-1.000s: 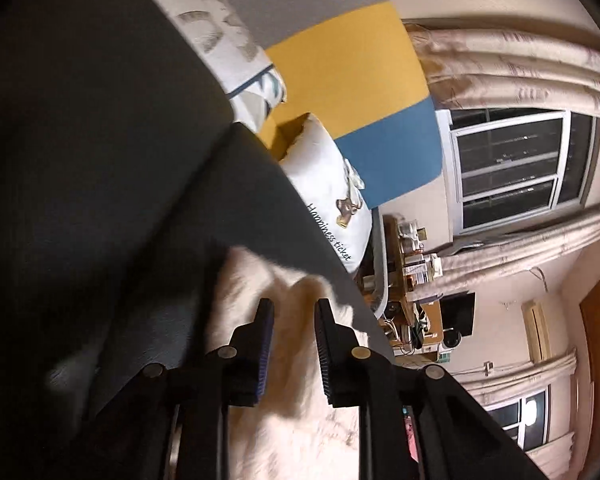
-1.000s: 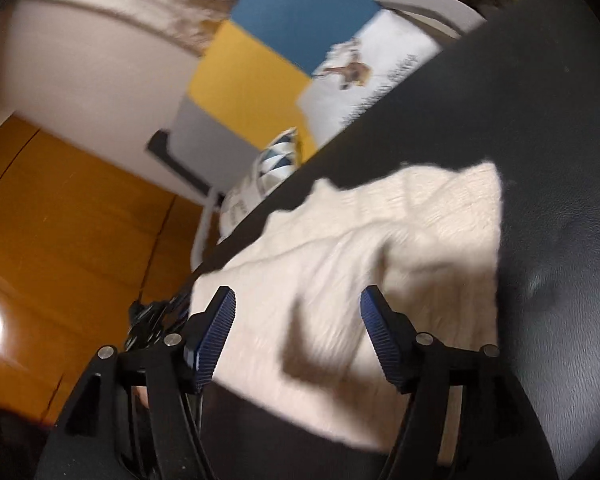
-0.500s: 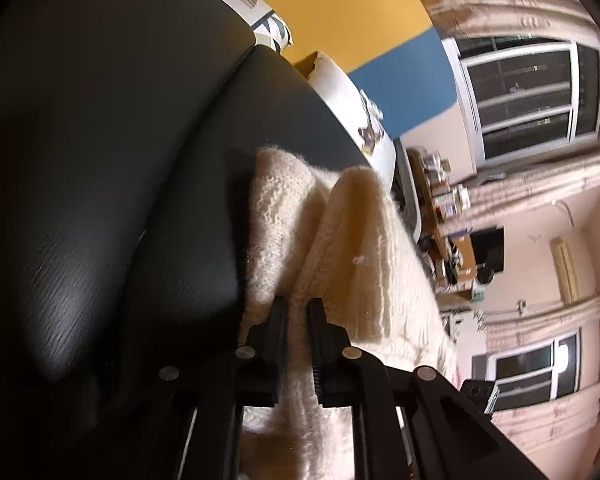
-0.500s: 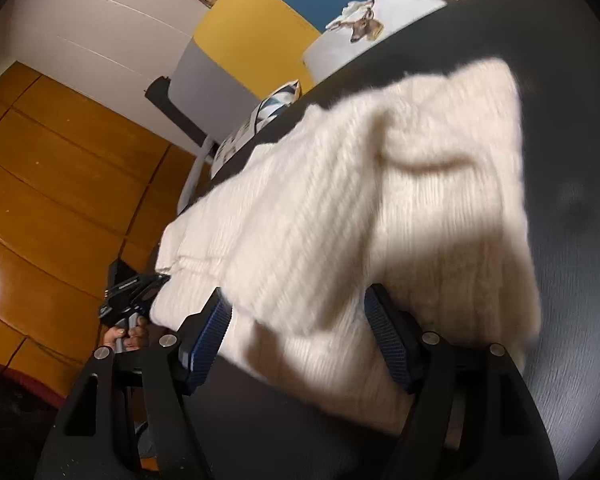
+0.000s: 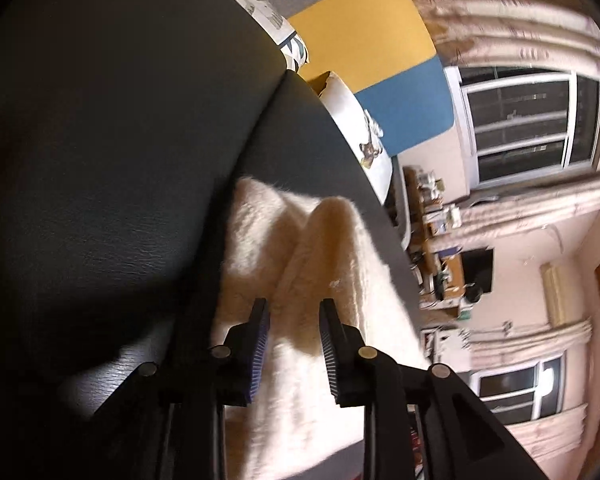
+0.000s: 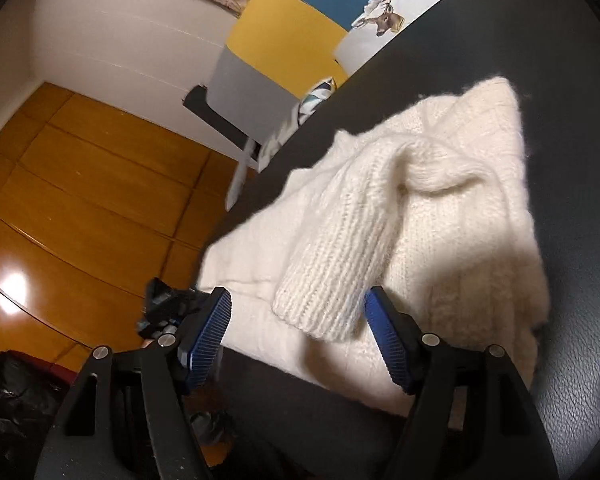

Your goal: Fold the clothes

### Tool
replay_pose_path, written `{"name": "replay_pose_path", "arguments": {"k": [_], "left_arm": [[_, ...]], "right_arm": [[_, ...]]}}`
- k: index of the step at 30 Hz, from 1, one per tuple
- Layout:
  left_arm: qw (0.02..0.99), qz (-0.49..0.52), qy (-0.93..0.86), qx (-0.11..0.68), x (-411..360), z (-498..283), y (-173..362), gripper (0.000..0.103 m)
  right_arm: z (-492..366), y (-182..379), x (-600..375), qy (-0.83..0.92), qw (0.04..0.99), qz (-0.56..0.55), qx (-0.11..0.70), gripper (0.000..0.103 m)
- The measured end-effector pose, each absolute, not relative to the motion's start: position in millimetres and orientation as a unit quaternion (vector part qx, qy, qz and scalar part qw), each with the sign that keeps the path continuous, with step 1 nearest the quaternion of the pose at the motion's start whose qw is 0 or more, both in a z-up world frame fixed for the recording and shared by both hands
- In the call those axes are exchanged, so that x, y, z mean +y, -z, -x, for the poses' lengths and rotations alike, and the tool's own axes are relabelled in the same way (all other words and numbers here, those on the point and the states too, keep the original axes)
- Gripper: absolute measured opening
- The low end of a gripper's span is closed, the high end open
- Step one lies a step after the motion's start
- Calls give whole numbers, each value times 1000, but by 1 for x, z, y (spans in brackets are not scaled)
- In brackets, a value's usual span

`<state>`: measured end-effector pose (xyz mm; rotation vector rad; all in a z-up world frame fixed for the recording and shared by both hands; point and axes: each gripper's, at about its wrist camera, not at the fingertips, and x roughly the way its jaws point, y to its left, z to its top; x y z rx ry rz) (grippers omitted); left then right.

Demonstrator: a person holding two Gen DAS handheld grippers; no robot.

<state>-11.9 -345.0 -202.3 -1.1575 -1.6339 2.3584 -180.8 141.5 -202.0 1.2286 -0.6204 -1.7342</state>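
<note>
The cream sweater [image 6: 440, 208] lay on the black surface [image 6: 572, 92], soft, bulky, best pinched at the ribbed cuff [image 6: 320, 304]. Left hand-held gripper [image 5: 293, 312] was opening, empty; right hand-held gripper [image 6: 298, 308] stood wide around that cuff, not pressing it.

cream knit sweater [image 6: 440, 216], folded (sleeve on top), lying flat
</note>
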Motion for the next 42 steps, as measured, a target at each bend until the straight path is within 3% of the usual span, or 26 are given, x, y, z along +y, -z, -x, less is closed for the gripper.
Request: {"name": "replay_pose_path", "arguments": {"k": [3,4,6,7,8,11,13,22,27,32,36,42], "left_arm": [[38,369,-766,-525,-337,13,196,25],[42,367,-769,-522,-335,14,193,25],[46,362,-772,-521,-332,15,190,25],[46,359,-773,-520,-331,16,188,25],[47,358,-774,-521,-331,17,187,25],[53,353,-771,-528,-329,22,186,25],[60,346,-768,-536,-327,25,185,25],[79,349,-754,-552,-328,55,190,25],[76,313,-739,-592,-338,87,196,25],[30,293,-723,-625,-356,110,213,25],[11,289,-730,-620,-365,110,212,26],[12,319,-778,-541,-354,75,191,27]], "right_arm": [[179,203,129,718,434,-502,-209,65],[178,203,128,723,429,-504,-200,56],[180,206,127,732,414,-506,-190,54],[182,207,126,731,413,-507,-192,55],[185,210,127,723,419,-511,-201,64],[188,210,127,705,433,-514,-227,79],[188,210,123,700,435,-517,-230,84],[191,184,108,712,440,-502,-220,83],[215,167,116,713,442,-468,-278,84],[254,176,117,736,376,-466,-316,83],[283,193,119,744,317,-484,-334,83],[273,185,129,741,334,-490,-316,84]]}}
